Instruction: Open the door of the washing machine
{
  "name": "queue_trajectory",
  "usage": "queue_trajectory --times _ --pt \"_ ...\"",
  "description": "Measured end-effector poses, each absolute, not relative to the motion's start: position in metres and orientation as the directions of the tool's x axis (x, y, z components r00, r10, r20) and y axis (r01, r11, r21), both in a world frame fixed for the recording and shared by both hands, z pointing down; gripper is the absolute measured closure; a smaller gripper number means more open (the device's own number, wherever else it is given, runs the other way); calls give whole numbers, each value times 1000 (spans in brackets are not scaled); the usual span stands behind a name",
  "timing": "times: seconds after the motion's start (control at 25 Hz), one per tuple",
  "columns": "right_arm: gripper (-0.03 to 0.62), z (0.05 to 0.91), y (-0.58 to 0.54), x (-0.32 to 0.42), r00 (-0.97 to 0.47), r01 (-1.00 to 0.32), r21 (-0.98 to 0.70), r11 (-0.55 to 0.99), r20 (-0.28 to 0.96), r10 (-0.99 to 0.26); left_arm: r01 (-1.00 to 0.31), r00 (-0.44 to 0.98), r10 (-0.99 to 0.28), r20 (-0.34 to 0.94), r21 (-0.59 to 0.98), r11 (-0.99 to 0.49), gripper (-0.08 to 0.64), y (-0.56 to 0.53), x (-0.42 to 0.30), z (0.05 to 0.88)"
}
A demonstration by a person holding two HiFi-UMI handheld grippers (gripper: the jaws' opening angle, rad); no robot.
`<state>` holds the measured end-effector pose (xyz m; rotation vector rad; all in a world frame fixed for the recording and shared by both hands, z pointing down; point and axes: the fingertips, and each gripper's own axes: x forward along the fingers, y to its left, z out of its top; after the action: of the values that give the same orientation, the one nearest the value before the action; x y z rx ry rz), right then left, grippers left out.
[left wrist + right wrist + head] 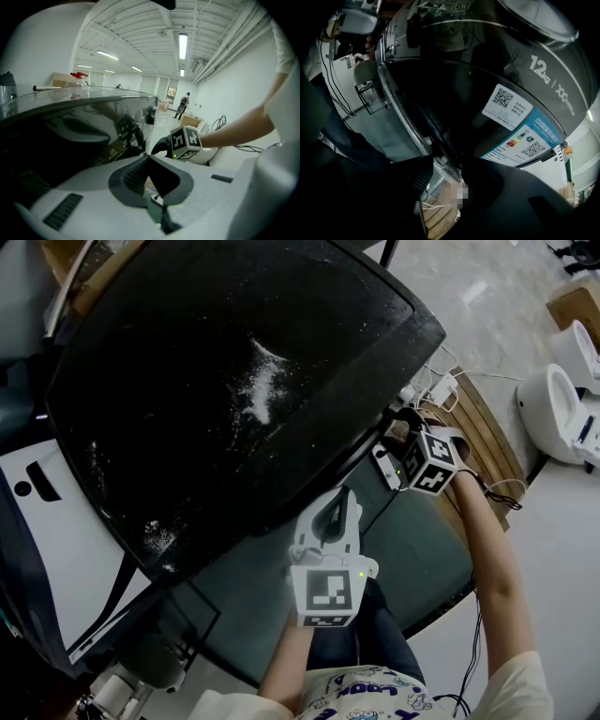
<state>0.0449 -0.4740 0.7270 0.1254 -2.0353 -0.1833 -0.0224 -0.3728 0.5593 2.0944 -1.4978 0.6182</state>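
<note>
Grip comes first: your right gripper (pixel 403 439) has its fingers (pixel 416 177) clamped on the rim of the door (pixel 234 381), with the glass edge running between them. The hold looks shallow, right at the lip, so seat the rim deeper if it starts to slide. The door is the big dark panel filling the head view ahead of you, dusted with white specks. Its near edge lies just above your left gripper (pixel 342 495), and the right one bites it at the right-hand corner. It seems lifted off its seat, though you cannot tell how far from here. Swing it along the hinge's own arc rather than pulling straight, and keep your wrist from twisting, since glass held at one corner will want to slip or rack. Your left gripper has its fingers (pixel 133 176) together on nothing and points at the door's edge; I judge it is best used as a prop under that edge as the door rises. As for writing, the right gripper view shows "12kg" (pixel 541 65) in large pale characters, followed by a model code too skewed to read. Below it sit a white sticker (pixel 506 105) with a QR code and tiny print, and a blue label (pixel 529 140) with coloured rating bars and another QR code.
</note>
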Motion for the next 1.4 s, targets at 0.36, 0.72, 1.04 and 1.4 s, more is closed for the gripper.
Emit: queue_trajectory --times 0.36,0.72,1.04,1.4 --pt "404 726 -473 45 -451 -11 201 979 873 -185 -949 306 -723 619 140 -283 560 -364 -15 562" --pt "407 727 -462 56 -447 -22 175 984 879 -166 -946 315 -721 617 145 -290 558 -360 -9 563" --pt "407 724 -440 75 -452 -89 162 983 873 -185 -942 325 -725 607 140 -306 560 -358 -4 557" --pt "408 726 -415 98 -455 -163 147 976 866 -206 -931 345 -718 604 125 -342 560 -345 10 554"
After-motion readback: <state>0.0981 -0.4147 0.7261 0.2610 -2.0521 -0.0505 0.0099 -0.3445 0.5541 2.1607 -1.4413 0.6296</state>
